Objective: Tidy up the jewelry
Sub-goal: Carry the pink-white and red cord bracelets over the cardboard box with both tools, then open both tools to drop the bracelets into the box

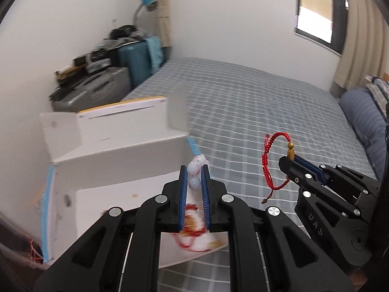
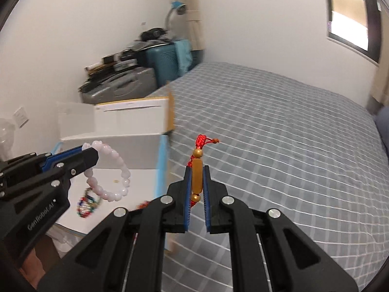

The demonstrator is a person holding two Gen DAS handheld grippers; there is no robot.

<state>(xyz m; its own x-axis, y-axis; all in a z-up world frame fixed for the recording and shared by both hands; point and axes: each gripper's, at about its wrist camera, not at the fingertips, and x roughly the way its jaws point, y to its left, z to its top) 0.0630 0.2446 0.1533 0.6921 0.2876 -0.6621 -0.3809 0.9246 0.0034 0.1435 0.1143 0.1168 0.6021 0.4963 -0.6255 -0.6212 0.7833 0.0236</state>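
Observation:
My left gripper (image 1: 194,170) is shut on a pale pink bead bracelet (image 1: 195,168) and holds it above an open white cardboard box (image 1: 116,160). In the right wrist view the left gripper (image 2: 91,154) and its bracelet (image 2: 114,172) hang at the left. My right gripper (image 2: 197,170) is shut on the gold bead of a red cord bracelet (image 2: 197,175), held in the air over the bed. In the left wrist view the right gripper (image 1: 289,161) and the red loop (image 1: 267,160) show at the right. More jewelry, red (image 1: 192,221) and multicolored (image 2: 87,204), lies in the box.
The box stands at the left edge of a bed with a grey checked cover (image 1: 255,112). Suitcases and piled items (image 1: 102,77) sit in the far corner by the wall. A blue pillow (image 1: 364,121) lies at the right. A window (image 1: 316,7) is above.

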